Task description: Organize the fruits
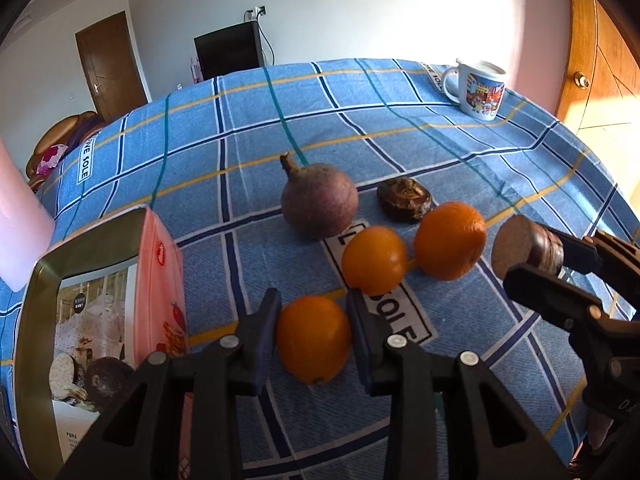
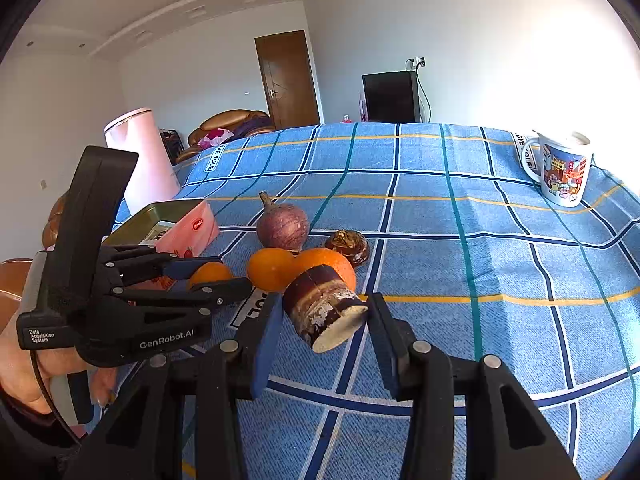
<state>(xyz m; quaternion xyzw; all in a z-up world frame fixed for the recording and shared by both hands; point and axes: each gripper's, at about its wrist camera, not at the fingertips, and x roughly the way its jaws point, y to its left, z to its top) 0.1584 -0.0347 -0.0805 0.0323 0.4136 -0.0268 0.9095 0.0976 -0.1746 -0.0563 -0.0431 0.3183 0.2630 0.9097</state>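
Note:
My left gripper point(image 1: 314, 334) is shut on an orange point(image 1: 314, 338) just above the blue checked cloth; it shows in the right wrist view point(image 2: 210, 276) too. Two more oranges point(image 1: 374, 260) point(image 1: 450, 240) lie beyond it, with a purple round root point(image 1: 319, 200) and a dark brown wrinkled fruit point(image 1: 404, 199) behind. My right gripper point(image 2: 324, 316) is shut on a brown cut cylinder piece point(image 2: 326, 312), held above the cloth to the right of the oranges; it also shows in the left wrist view point(image 1: 528, 246).
An open pink tin box point(image 1: 120, 280) stands at the left with dark pieces inside. A printed mug point(image 1: 480, 90) stands at the far right of the table. A pink cylinder point(image 2: 140, 152) stands at the left table edge.

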